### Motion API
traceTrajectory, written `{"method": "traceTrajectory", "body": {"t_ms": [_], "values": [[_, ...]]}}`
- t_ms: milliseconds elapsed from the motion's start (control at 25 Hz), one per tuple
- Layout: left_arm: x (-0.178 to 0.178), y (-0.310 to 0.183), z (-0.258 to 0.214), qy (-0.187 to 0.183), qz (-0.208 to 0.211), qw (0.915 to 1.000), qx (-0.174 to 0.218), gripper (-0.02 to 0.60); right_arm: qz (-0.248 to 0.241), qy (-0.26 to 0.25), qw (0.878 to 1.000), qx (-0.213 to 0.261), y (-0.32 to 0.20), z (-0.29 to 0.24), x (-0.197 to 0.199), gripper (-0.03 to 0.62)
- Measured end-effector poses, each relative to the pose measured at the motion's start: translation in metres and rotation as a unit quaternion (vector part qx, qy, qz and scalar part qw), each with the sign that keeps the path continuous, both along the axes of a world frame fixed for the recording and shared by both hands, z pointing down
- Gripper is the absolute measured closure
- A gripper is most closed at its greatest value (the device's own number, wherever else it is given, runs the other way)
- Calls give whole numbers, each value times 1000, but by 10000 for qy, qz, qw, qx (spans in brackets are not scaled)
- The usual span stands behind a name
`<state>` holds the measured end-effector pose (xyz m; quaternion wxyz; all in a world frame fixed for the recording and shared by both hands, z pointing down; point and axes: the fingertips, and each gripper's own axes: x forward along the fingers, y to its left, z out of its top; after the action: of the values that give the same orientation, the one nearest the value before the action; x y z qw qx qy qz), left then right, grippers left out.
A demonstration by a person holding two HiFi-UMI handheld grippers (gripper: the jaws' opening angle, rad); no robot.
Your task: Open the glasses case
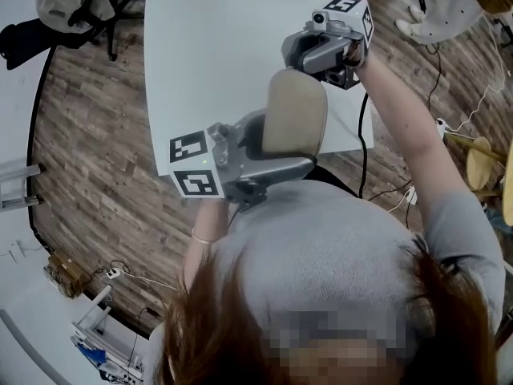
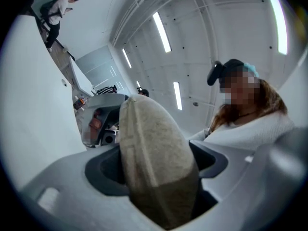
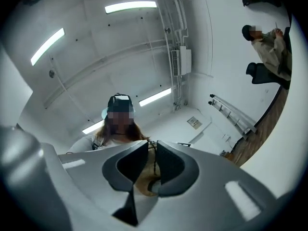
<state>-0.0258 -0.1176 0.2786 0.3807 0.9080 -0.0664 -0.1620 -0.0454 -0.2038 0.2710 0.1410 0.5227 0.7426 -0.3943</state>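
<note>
At the middle of the head view, the case (image 1: 295, 123) hangs in the air over the near edge of the table (image 1: 216, 46). It is a tan, felt-like oval. In the left gripper view a seam runs down its length, and no gap shows between the halves.

The left gripper (image 1: 272, 147) comes in from 8 o'clock, and its jaws stand wide and press on the case's two broad sides near its lower end. The right gripper (image 1: 335, 64) sits at 1 o'clock of the case, right at its far tip. In the right gripper view its jaws are drawn almost together, and a tan edge of the case is pinched in the slit between them. A thin dark cord (image 3: 155, 162) also shows there.

Each gripper carries a cube with black-and-white square markers. The left cube (image 1: 195, 167) is at 8 o'clock of the case and the right cube (image 1: 353, 14) at 1 o'clock. They bear patterns only, no letters.

The white table lies beyond the case toward 12 o'clock, with a wood-plank floor (image 1: 88, 151) on either side. A black cable (image 1: 362, 151) drops from the right gripper at 3 o'clock of the case.

In the right gripper view, strip lights (image 3: 131, 6) cross the ceiling at 12 o'clock. A small wall plate (image 3: 195, 122) sits near the middle, its print too small to read. A second person (image 3: 269, 47) sits at 2 o'clock.
</note>
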Motion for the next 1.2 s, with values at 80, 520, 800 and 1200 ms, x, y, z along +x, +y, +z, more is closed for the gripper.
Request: {"method": "traceTrajectory", "body": {"t_ms": [80, 520, 800, 1200], "values": [[-3, 1, -4, 145, 42, 9999, -20, 195, -28, -107, 9999, 18, 1, -3, -1, 563], [-12, -22, 14, 325, -832, 9939, -645, 247, 1112, 282, 9918, 559, -11, 11, -10, 585], [-17, -27, 26, -11, -1181, 9900, -769, 255, 1700, 669, 9763, 1160, -16, 22, -10, 585], [-35, -36, 24, 133, -1383, 9872, -785, 255, 2199, 797, 9625, 1377, -21, 20, -11, 585]]}}
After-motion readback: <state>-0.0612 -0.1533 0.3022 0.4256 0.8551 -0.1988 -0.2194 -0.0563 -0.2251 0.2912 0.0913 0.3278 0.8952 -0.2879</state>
